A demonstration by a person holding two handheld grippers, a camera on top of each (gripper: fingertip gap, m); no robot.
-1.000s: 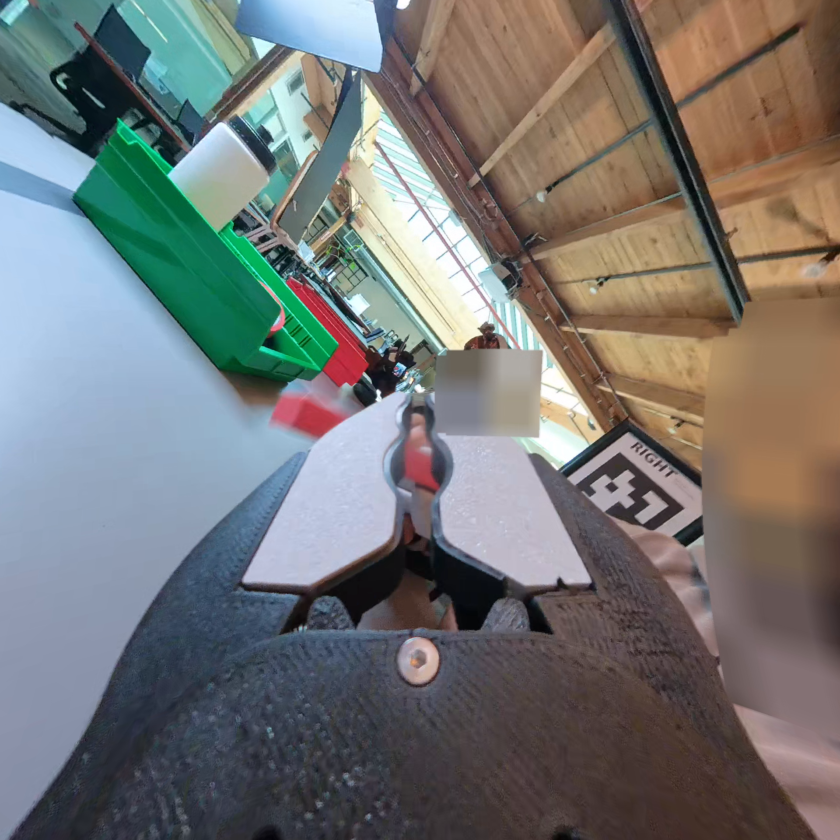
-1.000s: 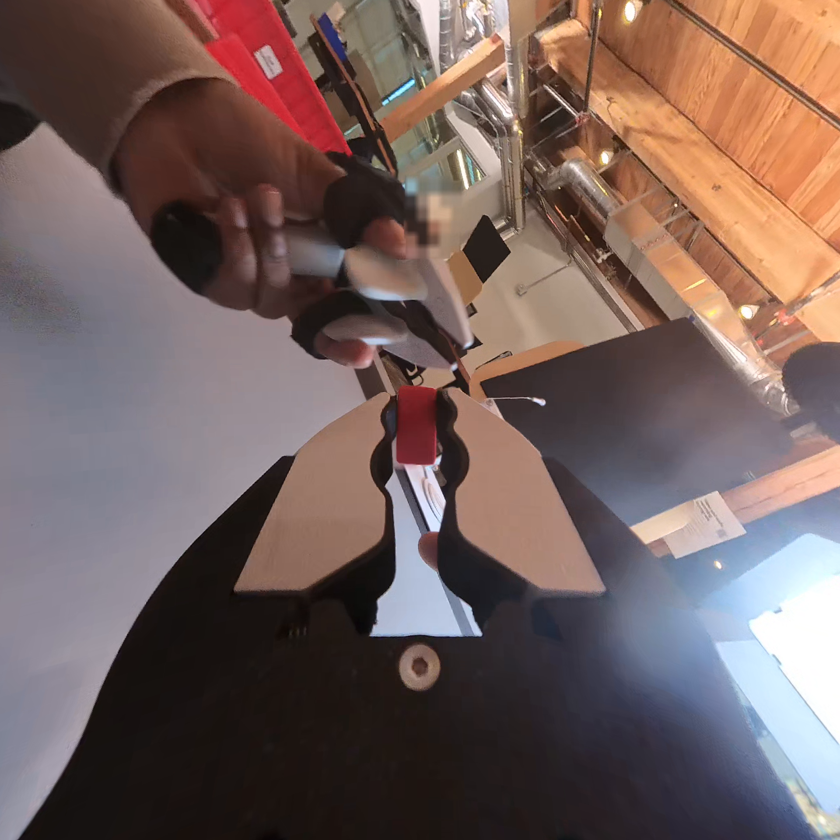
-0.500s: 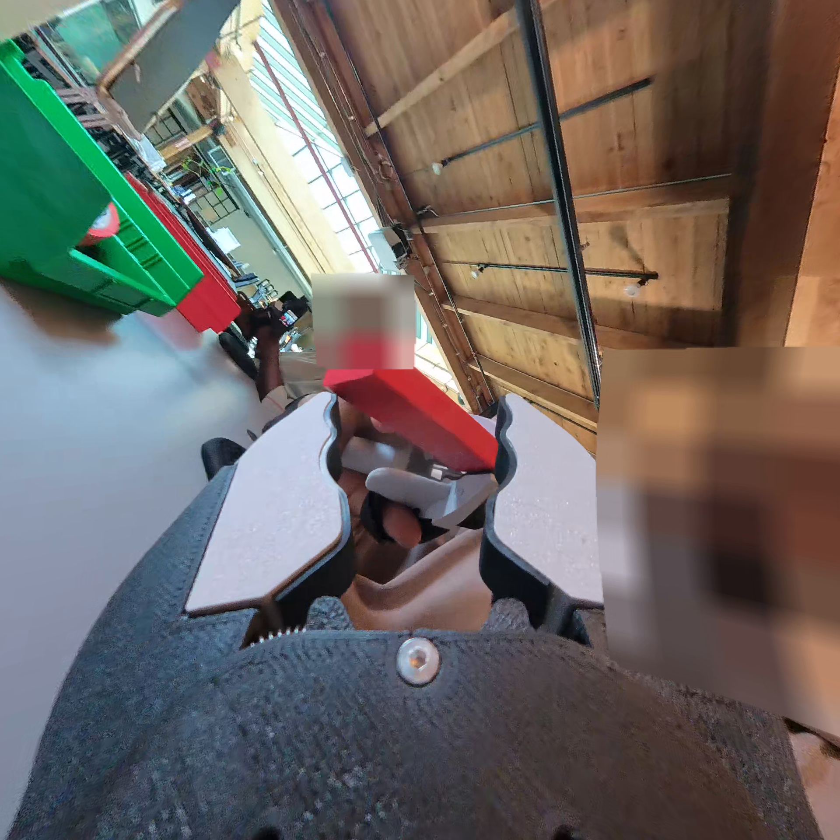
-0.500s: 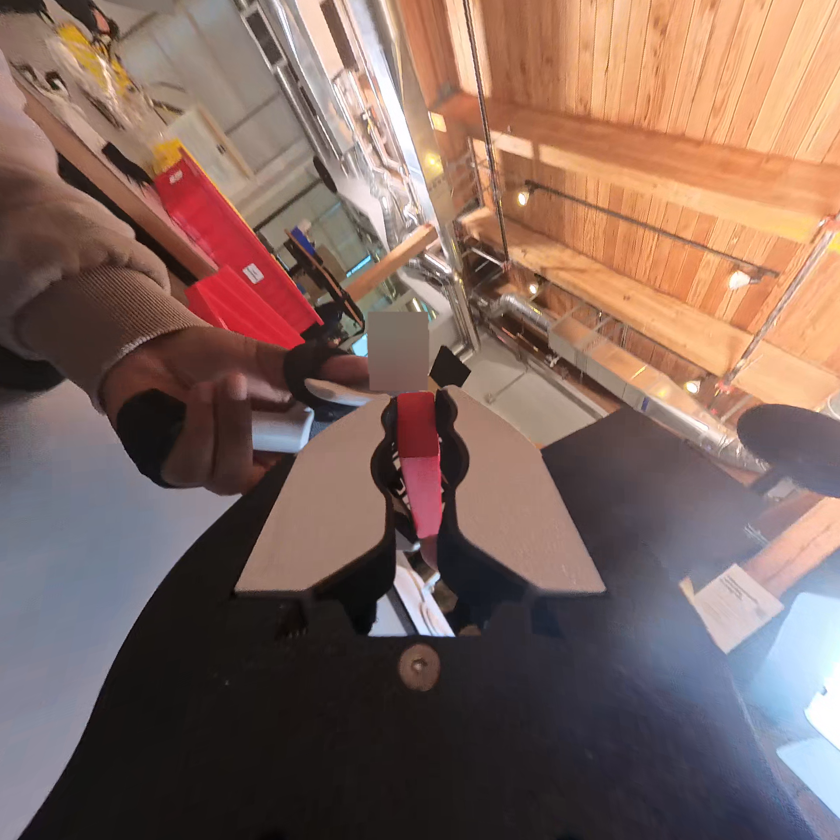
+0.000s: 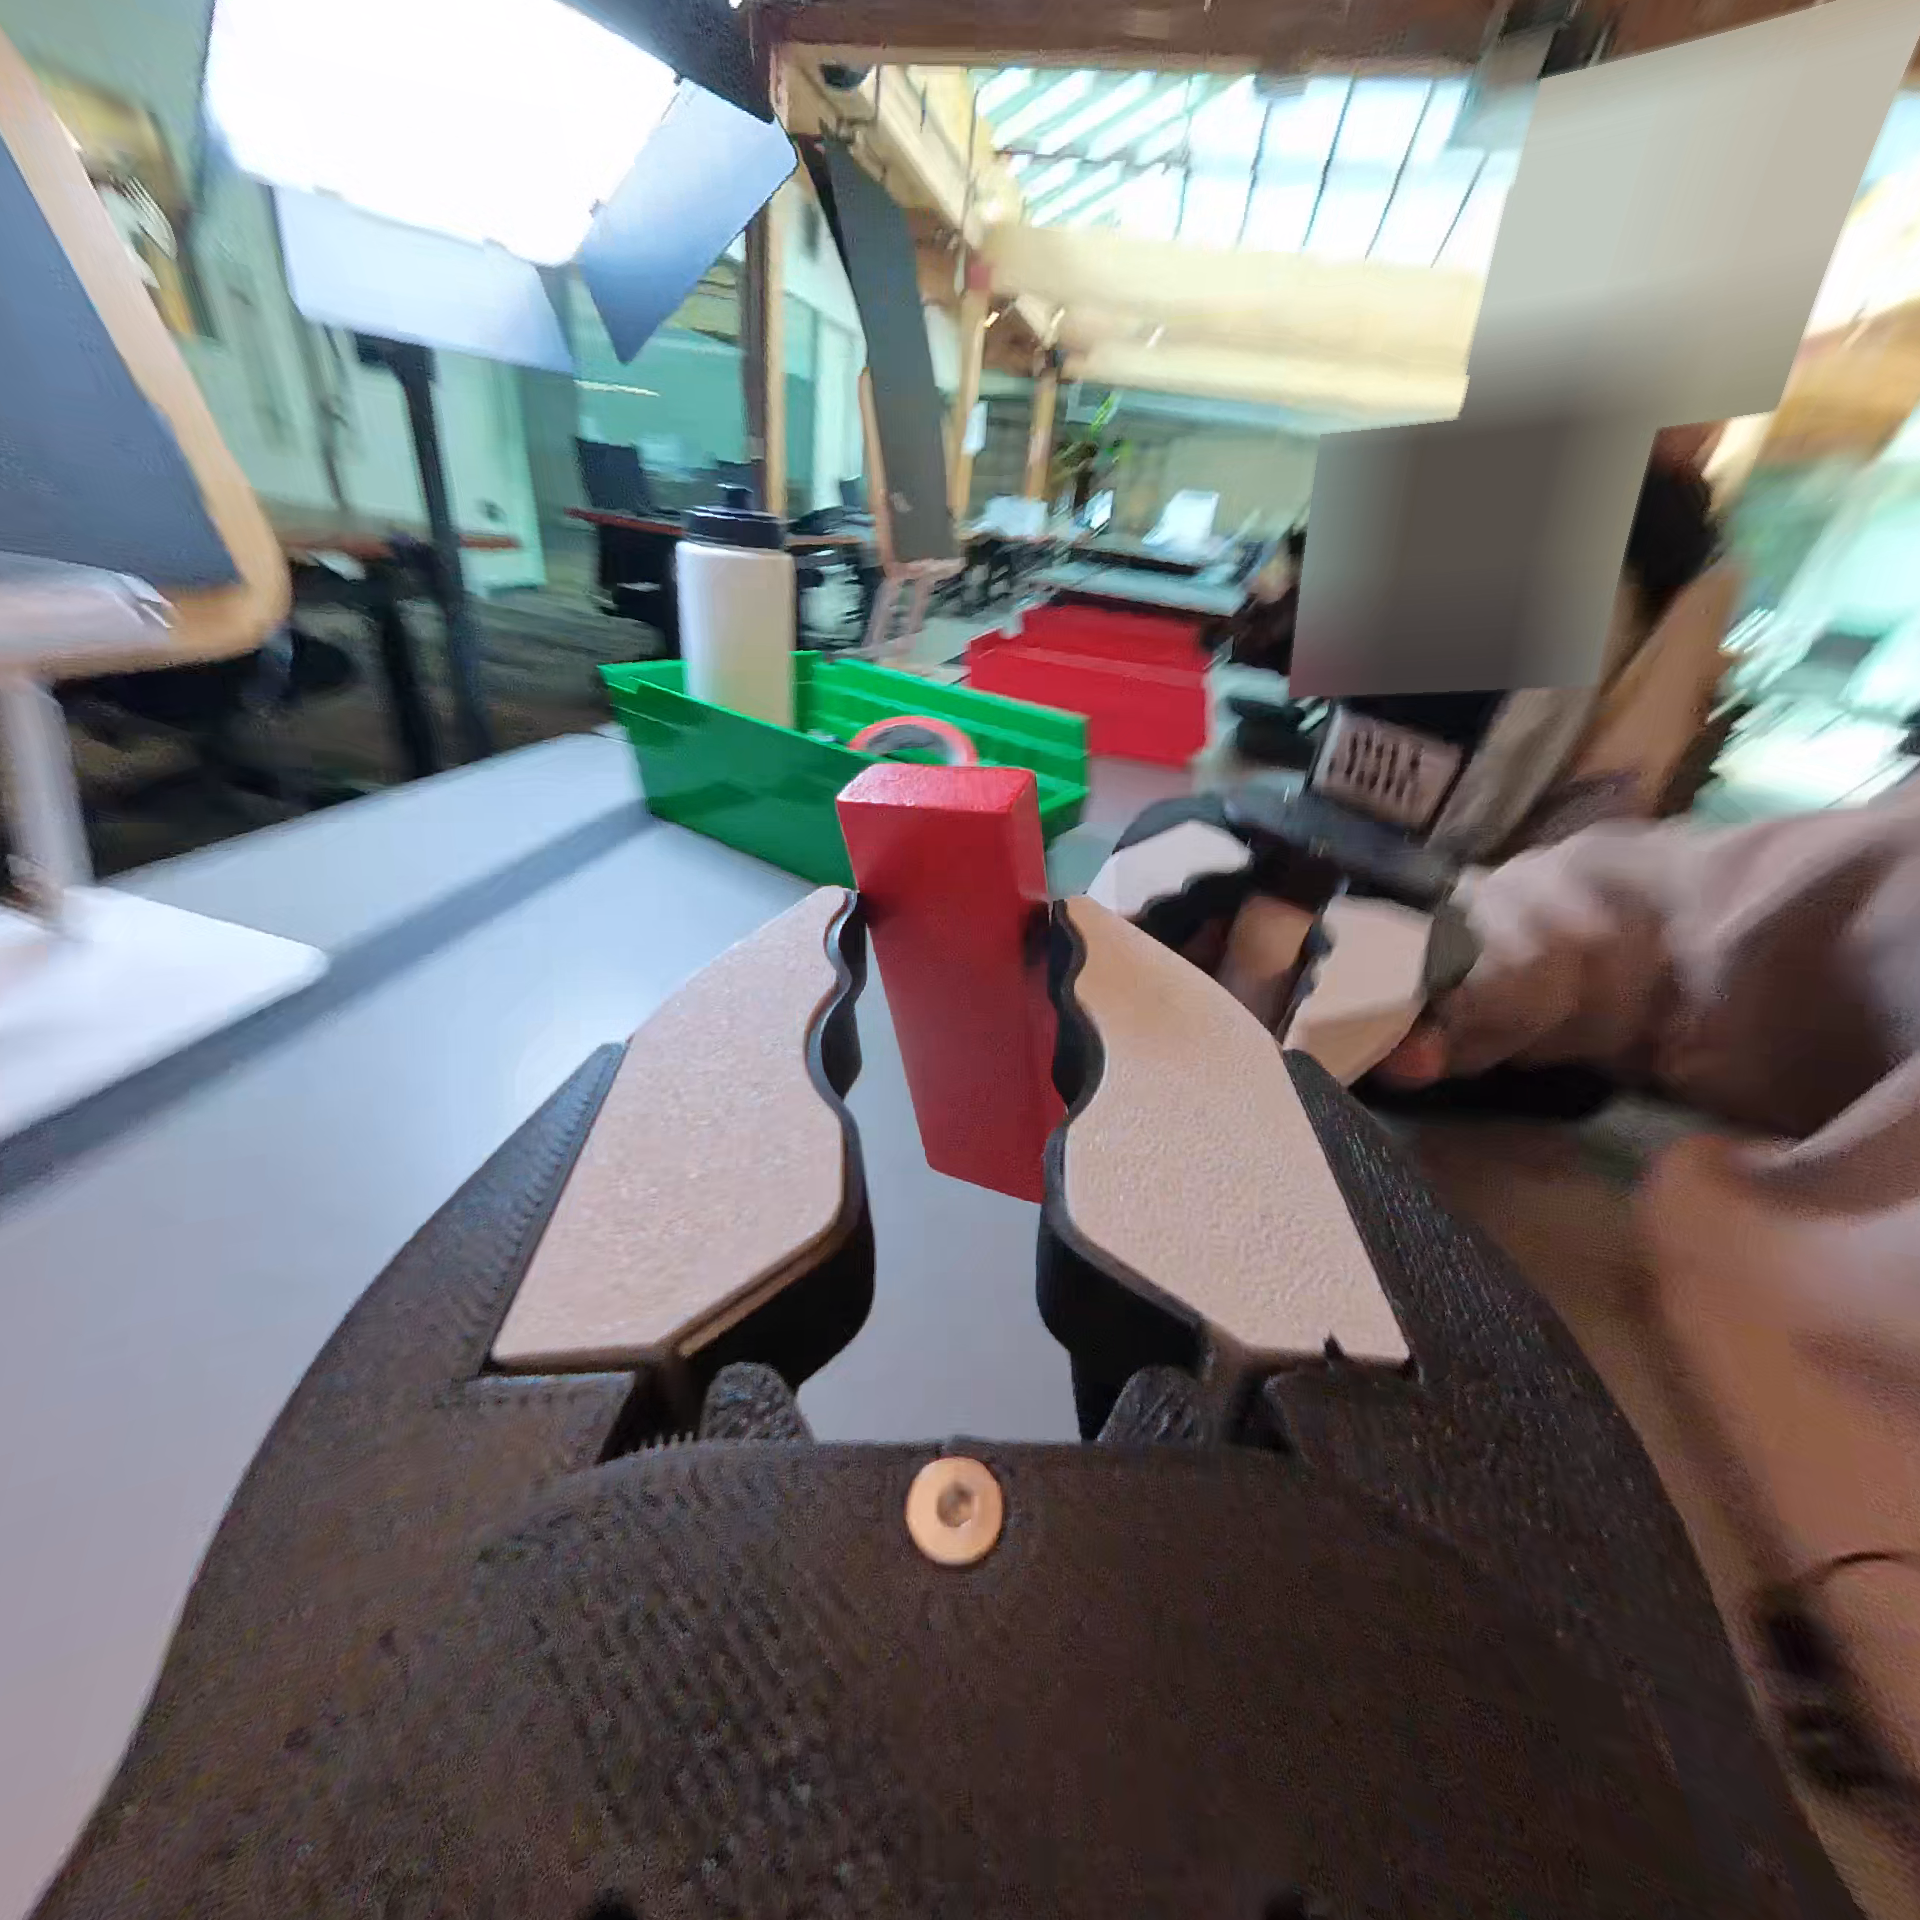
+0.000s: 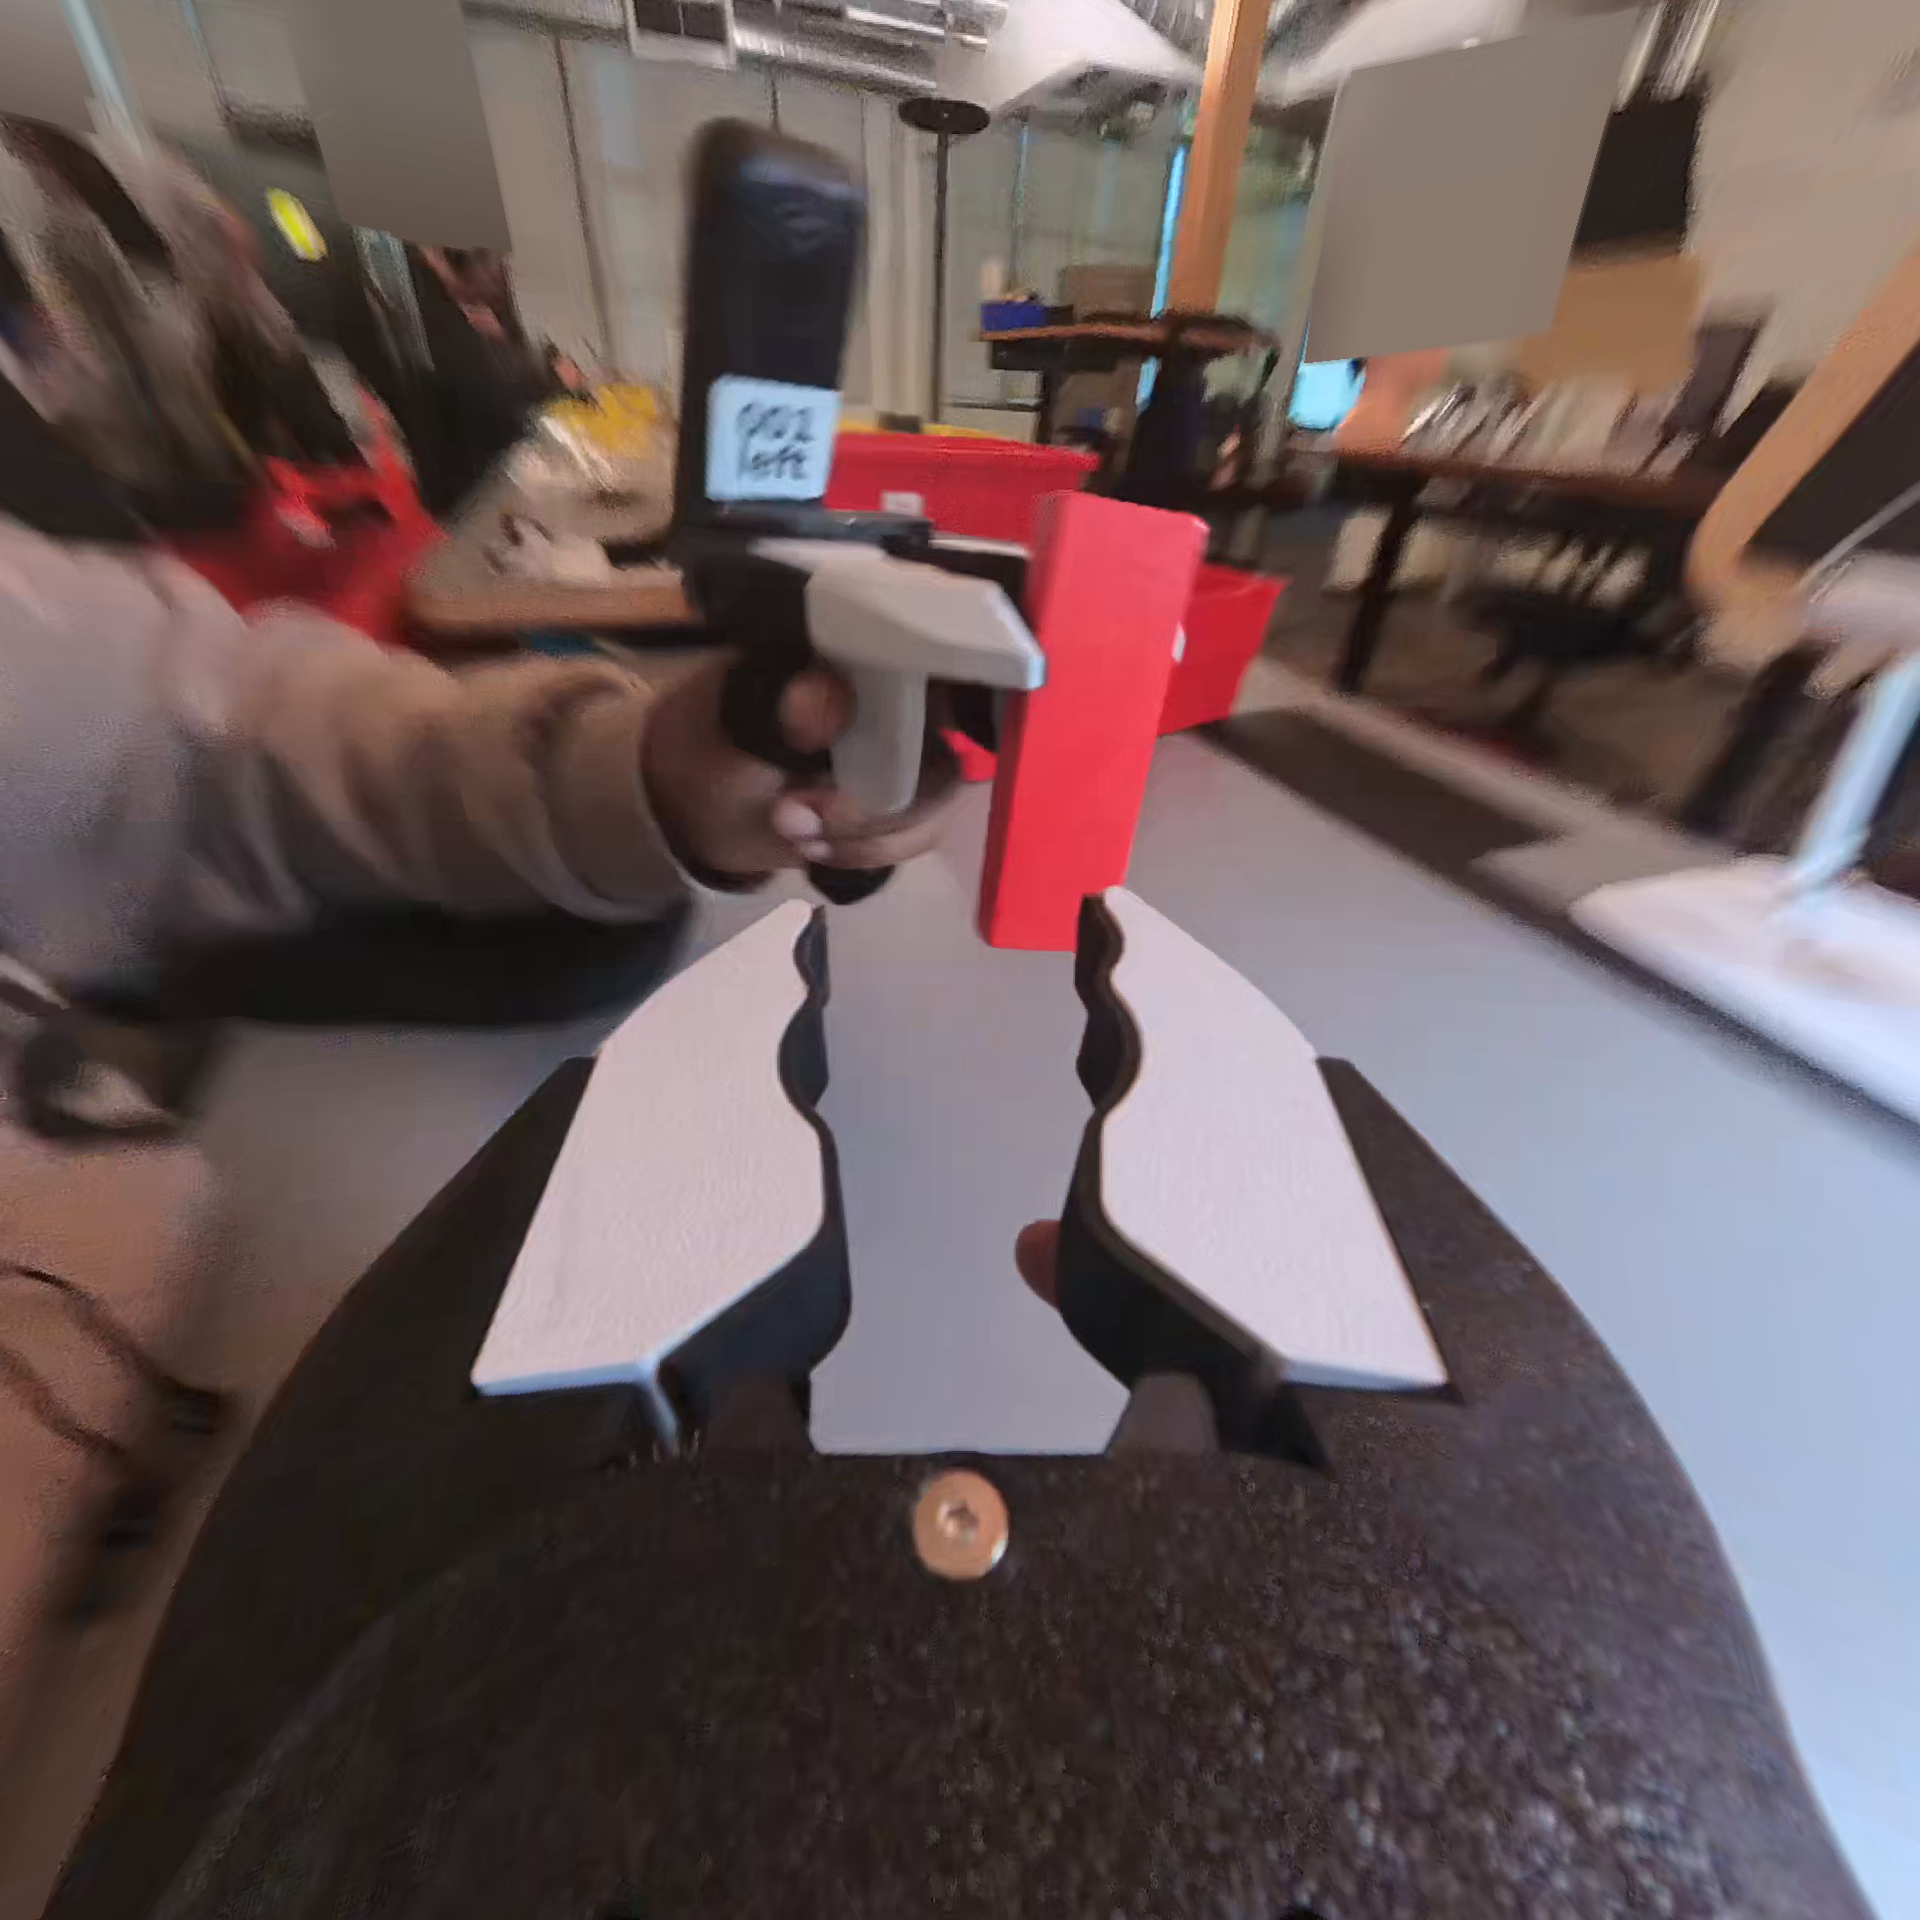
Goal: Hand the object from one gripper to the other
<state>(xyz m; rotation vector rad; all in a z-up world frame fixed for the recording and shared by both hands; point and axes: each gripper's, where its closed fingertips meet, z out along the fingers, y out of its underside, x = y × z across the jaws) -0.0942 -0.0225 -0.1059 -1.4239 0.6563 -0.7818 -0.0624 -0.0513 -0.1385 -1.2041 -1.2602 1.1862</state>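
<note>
The red block [image 5: 951,977] stands nearly upright, clamped between the fingertips of the left gripper [image 5: 953,920] above the grey table [image 5: 260,1195]. The right gripper [image 6: 948,914] is spread and empty, its tips just beside the block's lower edge. A green bin [image 5: 748,774] sits well apart near the table's far edge.

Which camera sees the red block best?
The left wrist view: the red block fills the middle, sharp, clamped between the left tongs. The right wrist view shows it farther off, beyond the open, empty right tongs.
</note>
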